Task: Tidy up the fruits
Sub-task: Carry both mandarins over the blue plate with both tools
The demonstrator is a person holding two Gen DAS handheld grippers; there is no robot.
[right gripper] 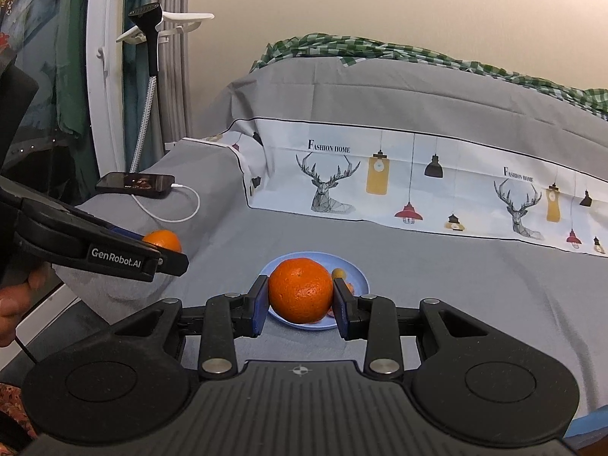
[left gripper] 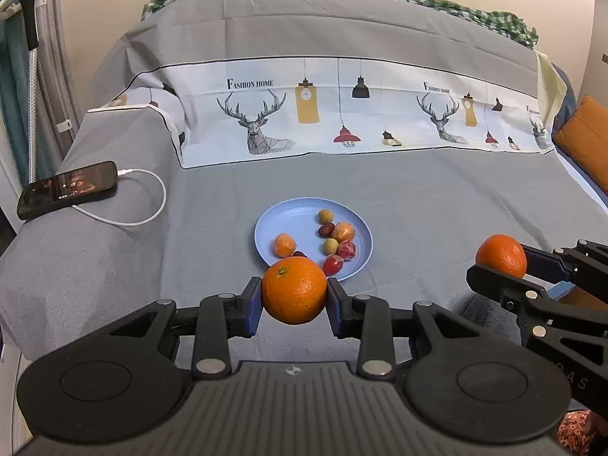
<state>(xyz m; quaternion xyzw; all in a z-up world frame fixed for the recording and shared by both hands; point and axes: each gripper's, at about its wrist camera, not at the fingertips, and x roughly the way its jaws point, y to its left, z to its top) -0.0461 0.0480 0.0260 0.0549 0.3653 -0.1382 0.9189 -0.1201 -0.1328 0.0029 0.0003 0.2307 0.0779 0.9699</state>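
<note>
My left gripper (left gripper: pixel 294 302) is shut on a large orange (left gripper: pixel 294 289) and holds it just in front of a light blue plate (left gripper: pixel 271 224) on the grey bed cover. The plate holds several small fruits, among them a peeled mandarin (left gripper: pixel 284 245) and red and yellow pieces (left gripper: pixel 338 241). My right gripper (right gripper: pixel 301 302) is shut on a second orange (right gripper: pixel 301 289), held above the near side of the plate (right gripper: pixel 359 277). That second orange shows at the right of the left wrist view (left gripper: pixel 501 255). The first orange shows at the left of the right wrist view (right gripper: pixel 164 240).
A black phone (left gripper: pixel 68 190) with a white charging cable (left gripper: pixel 152 209) lies on the grey armrest at the left. A printed deer-pattern cloth (left gripper: pixel 342 110) covers the back. An orange cushion (left gripper: pixel 585 140) sits at the far right. A garment steamer stand (right gripper: pixel 150 57) stands beside the curtain.
</note>
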